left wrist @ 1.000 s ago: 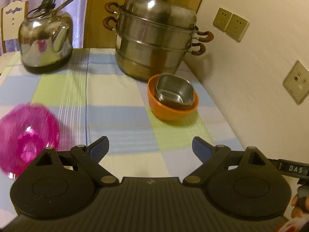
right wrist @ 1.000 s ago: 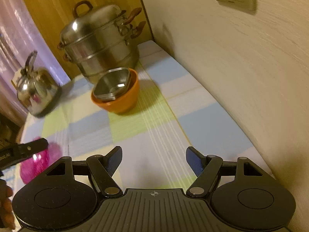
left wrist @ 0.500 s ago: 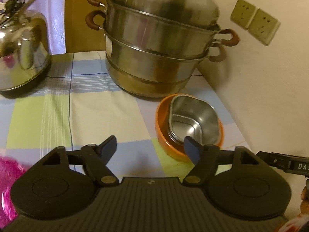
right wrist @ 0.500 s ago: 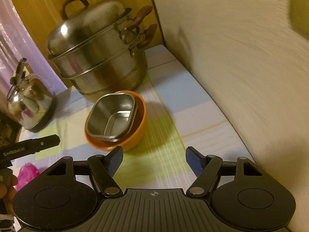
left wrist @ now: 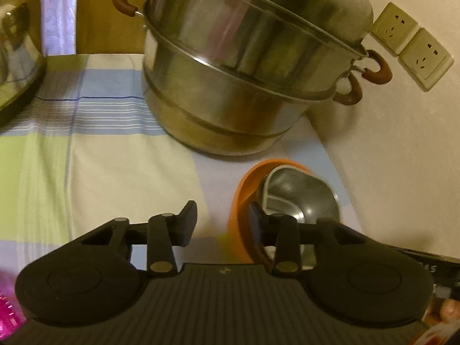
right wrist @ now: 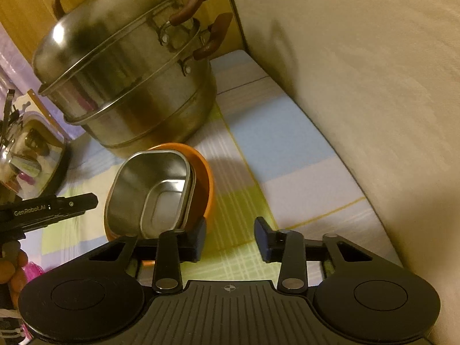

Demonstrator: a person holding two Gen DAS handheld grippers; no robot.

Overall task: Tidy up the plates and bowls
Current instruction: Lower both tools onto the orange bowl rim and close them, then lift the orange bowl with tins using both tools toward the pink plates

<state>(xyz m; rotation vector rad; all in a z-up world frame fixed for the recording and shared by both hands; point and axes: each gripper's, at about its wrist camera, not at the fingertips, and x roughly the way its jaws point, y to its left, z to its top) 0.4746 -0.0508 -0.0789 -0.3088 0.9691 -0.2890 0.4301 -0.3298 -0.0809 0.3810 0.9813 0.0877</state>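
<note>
An orange bowl (left wrist: 240, 198) sits on the checked tablecloth with a square steel dish (left wrist: 302, 195) nested in it. My left gripper (left wrist: 222, 218) is open, and the bowl's left rim stands between its fingers; the right finger is inside the bowl beside the dish. In the right wrist view the same bowl (right wrist: 205, 181) and dish (right wrist: 152, 189) lie just ahead and left of my right gripper (right wrist: 230, 238), which is open, with its left finger at the bowl's near right rim. A pink bowl (left wrist: 8, 316) shows at the lower left edge.
A big two-tier steel steamer pot (left wrist: 247, 66) stands just behind the bowl. A steel kettle (left wrist: 17, 57) is at the far left. The wall (right wrist: 373, 100) runs close along the right, with sockets (left wrist: 411, 43).
Both grippers have moved forward to the orange bowl and have narrowed somewhat. The left one has shifted right so its fingers straddle the bowl's rim. The pink bowl has dropped out to the view's edge.
</note>
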